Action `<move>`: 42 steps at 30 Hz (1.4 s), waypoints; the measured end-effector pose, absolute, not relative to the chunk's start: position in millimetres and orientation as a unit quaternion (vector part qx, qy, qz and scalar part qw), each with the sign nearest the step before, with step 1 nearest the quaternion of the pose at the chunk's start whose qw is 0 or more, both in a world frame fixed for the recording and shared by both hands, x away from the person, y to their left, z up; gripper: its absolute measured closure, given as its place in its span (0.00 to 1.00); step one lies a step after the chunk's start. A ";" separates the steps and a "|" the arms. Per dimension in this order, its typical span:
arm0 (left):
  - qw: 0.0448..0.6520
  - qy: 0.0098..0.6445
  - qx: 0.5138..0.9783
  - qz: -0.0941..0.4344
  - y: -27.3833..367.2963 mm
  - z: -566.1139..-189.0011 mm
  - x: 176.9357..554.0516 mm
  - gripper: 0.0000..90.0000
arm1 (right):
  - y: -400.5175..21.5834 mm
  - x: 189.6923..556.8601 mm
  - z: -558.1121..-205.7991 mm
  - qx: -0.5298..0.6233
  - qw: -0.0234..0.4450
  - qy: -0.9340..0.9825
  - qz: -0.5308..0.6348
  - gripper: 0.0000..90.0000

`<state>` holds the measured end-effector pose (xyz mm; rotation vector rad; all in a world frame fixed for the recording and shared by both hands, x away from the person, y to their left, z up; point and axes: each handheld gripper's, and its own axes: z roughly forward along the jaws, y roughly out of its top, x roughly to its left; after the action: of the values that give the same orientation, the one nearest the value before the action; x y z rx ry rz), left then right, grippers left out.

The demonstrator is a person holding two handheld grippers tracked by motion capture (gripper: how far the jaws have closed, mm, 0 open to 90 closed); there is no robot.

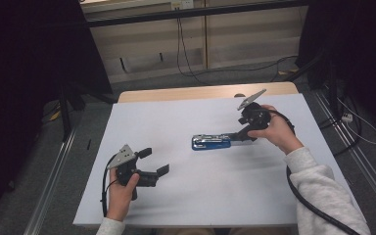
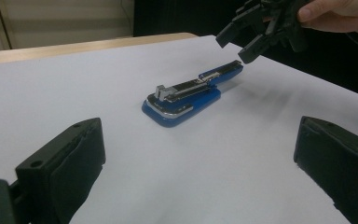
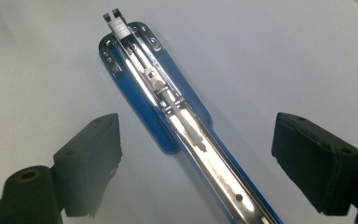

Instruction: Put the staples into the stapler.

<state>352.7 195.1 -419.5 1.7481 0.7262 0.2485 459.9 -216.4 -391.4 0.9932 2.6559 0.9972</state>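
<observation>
Dim room w/ dark curtains either side, pale wall panels and loose cables at the back; the table point(image 1: 142, 127) was covered in a plain white sheet, a strip of wood edge showing along the far side. The blue stapler point(image 1: 211, 142) lay flat approx. mid-table, a bit toward my right, its chrome magazine point(image 3: 186, 119) exposed along the top and the head pointing away from my right gripper point(image 1: 245, 131); that claw stood wide over the stapler's rear end, pads either side of the rail but not pressing, nothing held. My left gripper point(image 1: 152, 162) sat well apart near the front-left of the sheet, also wide and empty, aimed at the stapler. Judging by looks: rigid metal and plastic, moderately heavy for its size, not fragile; the chrome is prob. slick, so I'd rather pinch across the blue base sides near the middle than on the shiny rail; the hinged top may swing or snap if grabbed at the tail, so a low, centred grip seemed safest. The sheet looked smooth, so the stapler could slide if nudged.
</observation>
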 end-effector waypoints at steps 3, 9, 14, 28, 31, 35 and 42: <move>0.572 0.314 0.751 0.104 189.3 -420.5 357.3 0.02 | -223.1 457.1 -392.8 0.342 0.078 0.876 0.331 0.17; 0.558 0.326 0.756 0.105 178.9 -424.7 367.3 0.02 | -236.1 449.9 -392.4 0.357 0.087 0.869 0.330 0.16; 0.551 0.335 0.758 0.101 170.4 -425.4 373.9 0.02 | -246.5 446.2 -392.3 0.370 0.090 0.862 0.336 0.16; 0.537 0.364 0.754 0.101 149.4 -430.6 399.2 0.04 | -268.1 441.3 -403.1 0.389 0.092 0.861 0.315 0.29; 0.510 0.379 0.765 0.106 144.0 -433.0 406.7 0.10 | -273.4 438.6 -404.6 0.395 0.089 0.860 0.308 0.41; 0.498 0.382 0.769 0.115 138.9 -435.5 411.6 0.21 | -277.2 436.2 -406.5 0.388 0.088 0.863 0.311 0.52; 0.478 0.395 0.775 0.123 128.9 -441.5 422.7 0.64 | -285.9 429.7 -411.9 0.396 0.086 0.868 0.289 0.83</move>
<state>422.7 128.9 -441.5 1.8924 0.9639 0.2995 429.7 -285.9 -411.9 1.1799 2.5863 0.8607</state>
